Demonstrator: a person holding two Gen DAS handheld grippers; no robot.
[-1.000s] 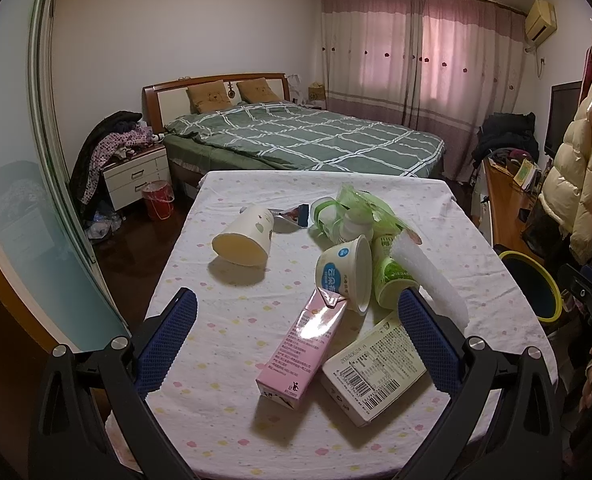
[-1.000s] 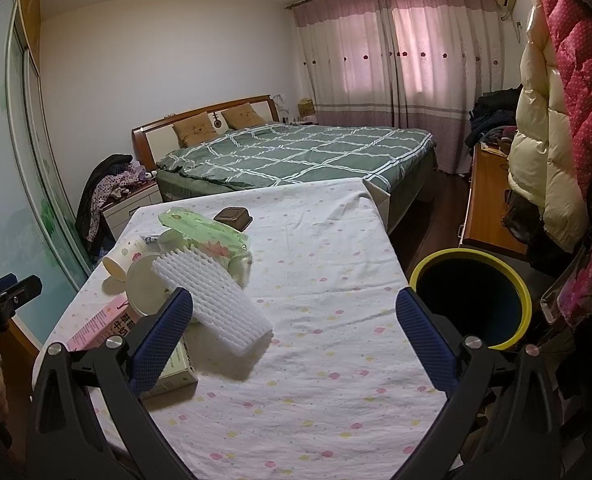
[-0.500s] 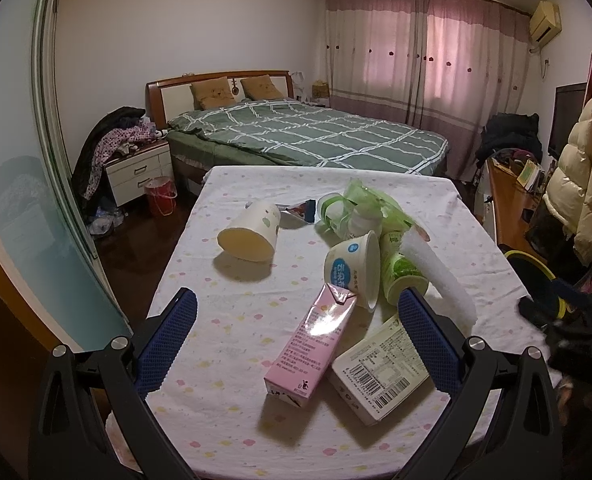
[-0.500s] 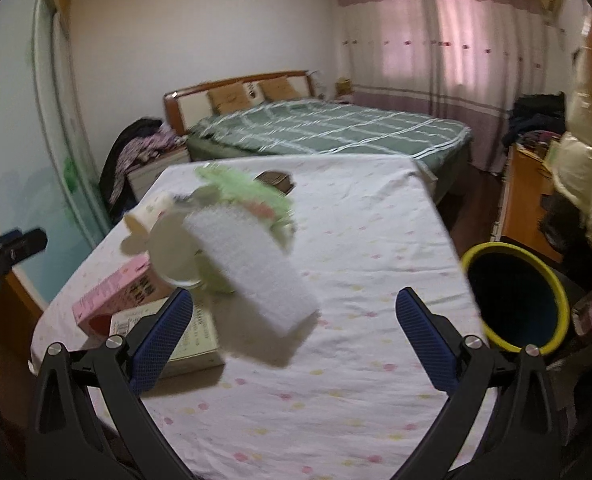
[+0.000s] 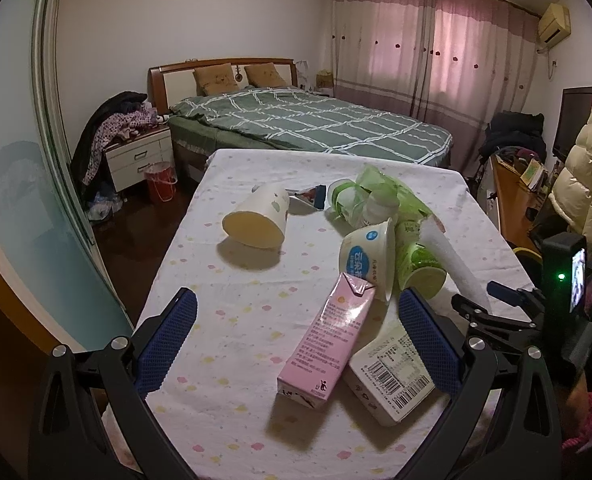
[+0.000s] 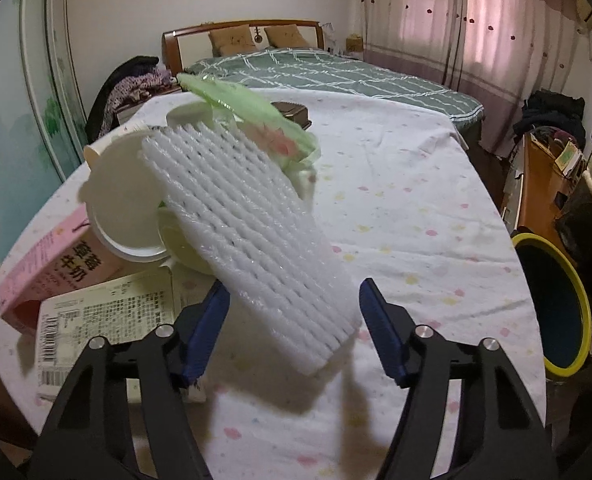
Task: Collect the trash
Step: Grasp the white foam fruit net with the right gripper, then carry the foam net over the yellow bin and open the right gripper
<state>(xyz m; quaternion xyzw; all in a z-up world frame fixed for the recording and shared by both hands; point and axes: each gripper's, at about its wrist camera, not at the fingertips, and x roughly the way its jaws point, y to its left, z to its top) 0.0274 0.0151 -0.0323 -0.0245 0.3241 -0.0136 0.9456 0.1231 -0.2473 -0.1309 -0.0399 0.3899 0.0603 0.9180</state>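
A pile of trash lies on the dotted tablecloth (image 5: 256, 280): a pink milk carton (image 5: 328, 336), a white box with barcode (image 5: 392, 376), a blue-label tub (image 5: 366, 258), green cups (image 5: 420, 264), a green bag (image 5: 380, 192), a cream paper cup (image 5: 260, 222) and a white foam net sleeve (image 6: 252, 224). My right gripper (image 6: 294, 312) is open, its jaws on either side of the foam sleeve's near end, not touching. My left gripper (image 5: 294, 334) is open above the table's near edge, the pink carton between its fingers.
A black bin with a yellow rim (image 6: 552, 304) stands on the floor right of the table. A dark small box (image 6: 294, 112) sits far on the table. A bed (image 5: 308, 124), nightstand (image 5: 136, 160) and wooden desk (image 5: 512, 196) surround the table.
My right gripper has moved forward and left to the foam sleeve, and its jaws have narrowed around it. The left gripper has held nearly still.
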